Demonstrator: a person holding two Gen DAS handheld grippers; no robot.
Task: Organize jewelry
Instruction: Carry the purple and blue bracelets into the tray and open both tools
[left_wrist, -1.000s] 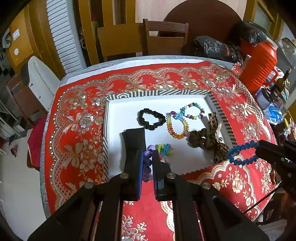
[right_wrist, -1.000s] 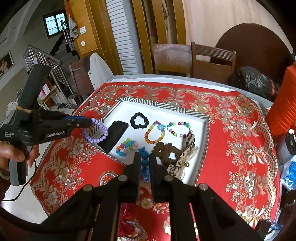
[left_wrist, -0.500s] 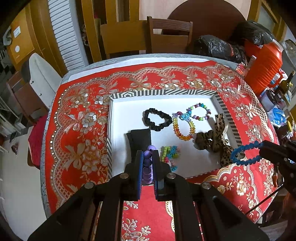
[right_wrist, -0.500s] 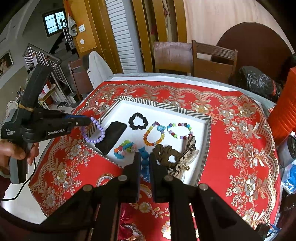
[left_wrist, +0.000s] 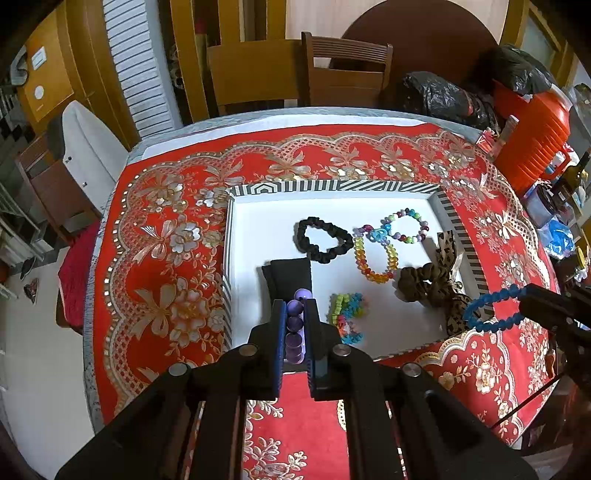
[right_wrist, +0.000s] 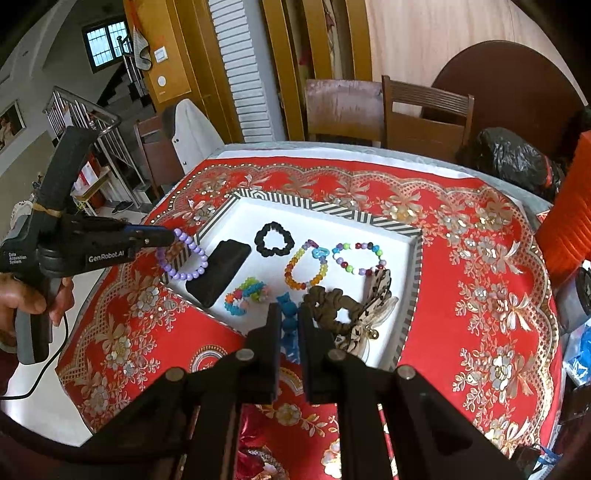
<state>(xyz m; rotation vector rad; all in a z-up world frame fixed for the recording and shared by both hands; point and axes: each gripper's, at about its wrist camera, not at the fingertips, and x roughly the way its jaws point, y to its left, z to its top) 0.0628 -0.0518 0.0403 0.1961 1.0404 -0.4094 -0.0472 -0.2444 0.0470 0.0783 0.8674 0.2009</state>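
My left gripper (left_wrist: 295, 314) is shut on a purple bead bracelet (left_wrist: 295, 321), which hangs as a loop (right_wrist: 184, 258) over the left rim of the white tray (left_wrist: 258, 221). Over the tray's near right corner, my right gripper (right_wrist: 288, 314) is shut on a blue bead bracelet (right_wrist: 287, 314); its loop (left_wrist: 491, 310) shows at the right in the left wrist view. In the tray lie a black scrunchie (left_wrist: 323, 240), a black pad (left_wrist: 290, 275), an orange-yellow bracelet (left_wrist: 376, 258), a multicolour bead bracelet (left_wrist: 406, 225), a small neon bracelet (left_wrist: 347, 317) and a brown scrunchie (left_wrist: 424, 280) with a leopard bow.
The tray (right_wrist: 369, 221) sits on a red floral tablecloth (left_wrist: 159, 258) over a round table. An orange container (left_wrist: 532, 136) and black bags (left_wrist: 443, 96) stand at the far right edge. Wooden chairs (left_wrist: 347, 70) are behind the table. A hand (right_wrist: 26, 299) holds the left gripper's handle.
Both grippers stay shut on their bracelets. The views have shifted only slightly; the tray's contents lie as before.
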